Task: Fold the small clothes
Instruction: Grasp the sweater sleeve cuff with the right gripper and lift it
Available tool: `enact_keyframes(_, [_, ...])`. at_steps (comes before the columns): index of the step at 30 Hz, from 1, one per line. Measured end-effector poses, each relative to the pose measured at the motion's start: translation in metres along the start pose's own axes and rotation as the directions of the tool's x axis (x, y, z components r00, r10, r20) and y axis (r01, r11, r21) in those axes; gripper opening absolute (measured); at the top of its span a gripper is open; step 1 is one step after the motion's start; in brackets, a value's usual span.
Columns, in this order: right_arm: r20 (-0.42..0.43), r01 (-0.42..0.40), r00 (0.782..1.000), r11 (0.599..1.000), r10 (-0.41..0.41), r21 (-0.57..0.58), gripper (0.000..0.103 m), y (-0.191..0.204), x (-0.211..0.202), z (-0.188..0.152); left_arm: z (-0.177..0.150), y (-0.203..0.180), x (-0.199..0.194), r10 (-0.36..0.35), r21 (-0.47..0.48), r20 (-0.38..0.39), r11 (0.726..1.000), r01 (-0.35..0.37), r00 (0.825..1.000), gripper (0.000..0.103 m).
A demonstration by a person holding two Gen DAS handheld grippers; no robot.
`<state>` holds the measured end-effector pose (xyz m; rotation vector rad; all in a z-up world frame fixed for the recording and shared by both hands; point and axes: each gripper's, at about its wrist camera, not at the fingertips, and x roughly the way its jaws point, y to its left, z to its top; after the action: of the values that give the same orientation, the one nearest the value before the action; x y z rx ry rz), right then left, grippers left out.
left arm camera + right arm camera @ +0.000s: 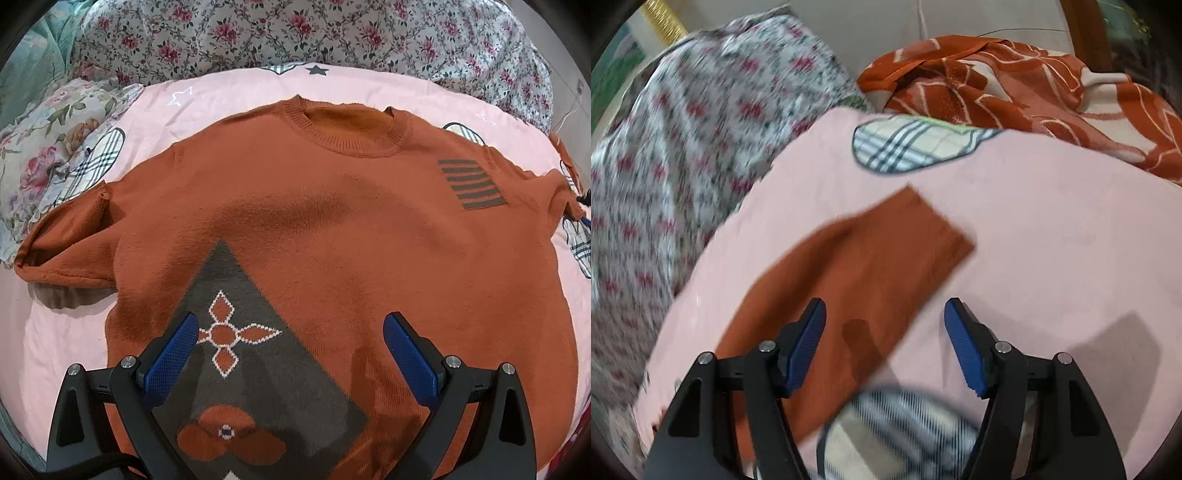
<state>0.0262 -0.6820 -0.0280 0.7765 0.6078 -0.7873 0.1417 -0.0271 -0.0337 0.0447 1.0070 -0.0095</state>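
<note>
Blue-padded left tongs stand wide apart above the lower front of the rust-orange sweater, with nothing between the pads. That sweater lies spread flat, front up, on the pink bed sheet; its collar points to the far side. One short sleeve is bunched and partly raised at the picture's left edge, and bare sheet lies open below it. Floral bedding is heaped along the far edge, closing off that side, and a flowered pillow crowds the far left corner.

Right tongs stand partly apart, gripping nothing (the view is blurred). They hover over the other sleeve, which lies flat and stretched out across the sheet; whether the pads touch it cannot be told. Open pink sheet runs to the picture's right of this sleeve. An orange patterned blanket is piled beyond it, with floral bedding at the left.
</note>
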Motion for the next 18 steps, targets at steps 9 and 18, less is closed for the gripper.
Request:
enact_keyframes(9, [-0.021, -0.168, 0.986, 0.966, 0.167, -0.196, 0.008, 0.084, -0.049, -0.021, -0.001, 0.006, 0.002, -0.034, -0.01, 0.008, 0.999, 0.034, 0.999, 0.1])
enact_keyframes(18, [-0.383, -0.571, 0.808, 0.756, 0.448, -0.321, 0.008, 0.258, -0.087, -0.168, -0.009, 0.037, -0.016, -0.095, -0.06, 0.046, 0.993, 0.097, 0.994, 0.1])
